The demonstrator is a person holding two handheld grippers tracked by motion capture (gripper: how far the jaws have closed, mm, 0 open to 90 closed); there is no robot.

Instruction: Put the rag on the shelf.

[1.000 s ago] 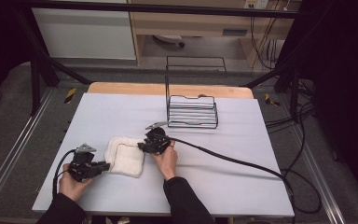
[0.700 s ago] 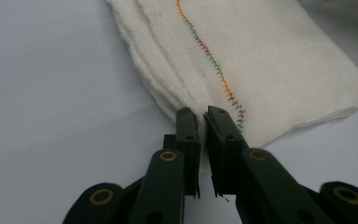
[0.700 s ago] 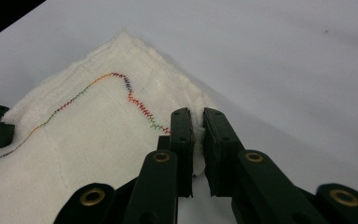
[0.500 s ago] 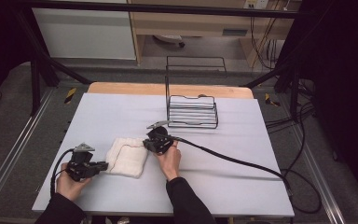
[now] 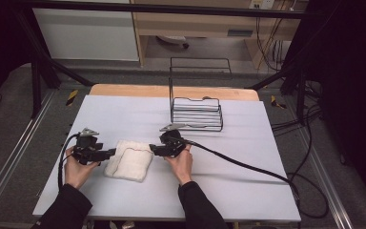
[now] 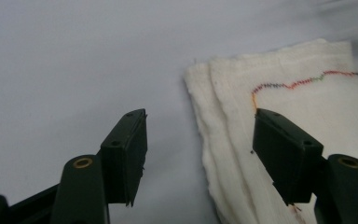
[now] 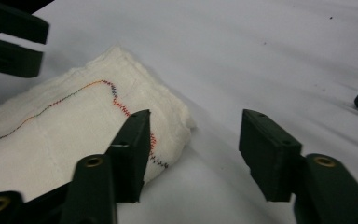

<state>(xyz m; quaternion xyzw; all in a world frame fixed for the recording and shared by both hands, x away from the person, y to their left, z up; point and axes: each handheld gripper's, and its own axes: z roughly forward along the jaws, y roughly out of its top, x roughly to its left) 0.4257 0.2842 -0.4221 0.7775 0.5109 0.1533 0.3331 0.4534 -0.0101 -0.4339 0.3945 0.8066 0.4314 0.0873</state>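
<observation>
Your left gripper (image 5: 110, 152) and right gripper (image 5: 153, 150) have just spread their jaws, pinching nothing, and drawn back, leaving the folded white cloth (image 5: 128, 160) lying near-left on the table (image 5: 248, 191), seemingly folded.

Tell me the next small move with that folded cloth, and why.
Probably draw both grippers back from the cloth. It lies folded flat on the table. The left gripper and right gripper have just been opening; their jaws stand apart and clamp nothing, each beside a cloth edge.
</observation>
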